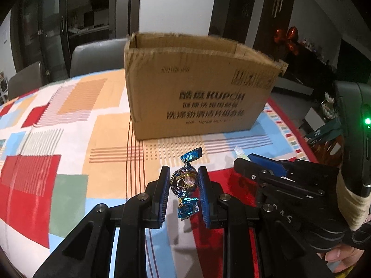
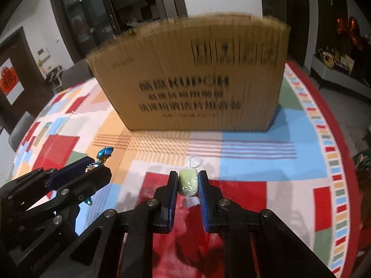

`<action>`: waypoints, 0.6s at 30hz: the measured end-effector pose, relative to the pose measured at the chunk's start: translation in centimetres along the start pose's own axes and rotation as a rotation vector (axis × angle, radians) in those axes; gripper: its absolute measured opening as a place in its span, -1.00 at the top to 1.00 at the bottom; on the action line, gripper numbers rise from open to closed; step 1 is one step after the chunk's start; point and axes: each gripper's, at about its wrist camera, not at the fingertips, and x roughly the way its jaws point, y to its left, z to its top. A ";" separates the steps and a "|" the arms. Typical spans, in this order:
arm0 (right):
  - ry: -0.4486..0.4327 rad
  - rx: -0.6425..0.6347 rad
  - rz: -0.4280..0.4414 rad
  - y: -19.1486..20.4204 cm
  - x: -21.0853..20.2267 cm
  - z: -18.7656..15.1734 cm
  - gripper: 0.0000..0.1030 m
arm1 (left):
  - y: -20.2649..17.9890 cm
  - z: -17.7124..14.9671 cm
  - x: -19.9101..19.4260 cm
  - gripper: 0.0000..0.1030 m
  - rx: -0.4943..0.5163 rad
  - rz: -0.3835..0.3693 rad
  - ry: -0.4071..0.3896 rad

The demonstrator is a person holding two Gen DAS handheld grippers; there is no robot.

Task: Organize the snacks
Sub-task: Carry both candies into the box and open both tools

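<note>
**Carrying two sweets toward the carton**

Holding one snack in each gripper, we judge the task to be mid-way through a carry: both pieces are picked up, and neither has yet gone into the cardboard box (image 1: 199, 88), which we take to be the place for the snacks.

Going from largest to smallest: the worktop (image 1: 69, 120) under its patchwork cloth fills both views. The open-topped box stands on it at twelve o'clock from both grippers, its printed side wall facing us. We cannot see inside it, so we cannot tell how many snacks are already stored.

Our left gripper (image 1: 184, 185) has its fingers nearly closed on the blue foil candy (image 1: 185, 180), pinched at its middle, with twisted ends poking out front and back. Our right gripper (image 2: 187, 183), at three o'clock from the left one, is clamped tight on the pale green candy (image 2: 187, 183) in clear wrap.

No other snacks show on the cloth. What stands in the way is the tall near wall of the box: we expect both sweets must go over its rim before release. A grey chair (image 1: 97, 55) stands beyond the worktop at eleven o'clock.
</note>
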 end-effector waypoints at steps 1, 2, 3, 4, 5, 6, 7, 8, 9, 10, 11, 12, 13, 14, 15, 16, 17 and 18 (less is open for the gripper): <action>-0.013 -0.002 0.000 0.0 -0.7 0.1 0.63 | -0.1 0.2 -0.6 0.53 0.002 -0.003 -0.011; -0.030 -0.005 0.001 0.0 -1.5 0.4 0.63 | -0.2 0.4 -1.1 0.53 0.004 -0.004 -0.020; -0.046 -0.007 0.002 0.1 -2.3 0.6 0.63 | -0.4 0.8 -1.8 0.53 0.007 -0.006 -0.030; -0.060 -0.010 0.000 0.1 -3.1 0.9 0.63 | -0.5 1.0 -2.3 0.53 0.007 -0.012 -0.036; -0.079 -0.017 -0.001 0.2 -4.0 1.2 0.63 | -0.6 1.3 -2.8 0.53 0.004 -0.020 -0.043; -0.092 -0.021 -0.003 0.1 -4.7 1.5 0.63 | -0.6 1.7 -3.4 0.53 0.002 -0.026 -0.046; -0.108 -0.025 -0.004 0.1 -5.6 1.8 0.63 | -0.6 2.1 -3.9 0.53 0.002 -0.029 -0.048; -0.122 -0.023 0.002 0.0 -6.4 2.2 0.63 | -0.7 2.5 -4.4 0.53 0.002 -0.028 -0.048; -0.131 -0.023 0.006 0.1 -6.8 2.5 0.63 | -0.7 3.0 -4.8 0.53 0.001 -0.023 -0.049; -0.141 -0.026 0.006 0.2 -7.3 2.9 0.63 | -0.7 3.4 -5.2 0.53 0.002 -0.022 -0.053; -0.151 -0.031 0.002 0.1 -7.9 3.4 0.63 | -0.7 4.1 -5.7 0.53 0.005 -0.024 -0.061; -0.162 -0.037 -0.005 0.1 -8.6 3.9 0.63 | -0.8 4.4 -6.1 0.53 0.009 -0.021 -0.066; -0.171 -0.042 -0.008 0.2 -9.0 4.2 0.63 | -1.0 5.1 -6.5 0.53 0.018 -0.015 -0.070; -0.180 -0.049 -0.008 0.2 -9.6 4.9 0.63 | -1.0 5.7 -6.8 0.53 0.026 -0.010 -0.075; -0.186 -0.053 -0.007 0.2 -9.9 5.3 0.63 | -1.2 6.1 -7.1 0.53 0.033 -0.009 -0.080; -0.194 -0.059 0.000 0.2 -10.3 5.6 0.63 | -1.4 6.6 -7.3 0.52 0.042 -0.007 -0.085; -0.203 -0.065 0.004 0.2 -10.6 6.3 0.63 | -1.5 7.2 -7.5 0.52 0.049 -0.004 -0.089; -0.210 -0.070 0.004 0.2 -10.8 6.8 0.63 | -1.6 7.8 -7.6 0.52 0.057 -0.002 -0.093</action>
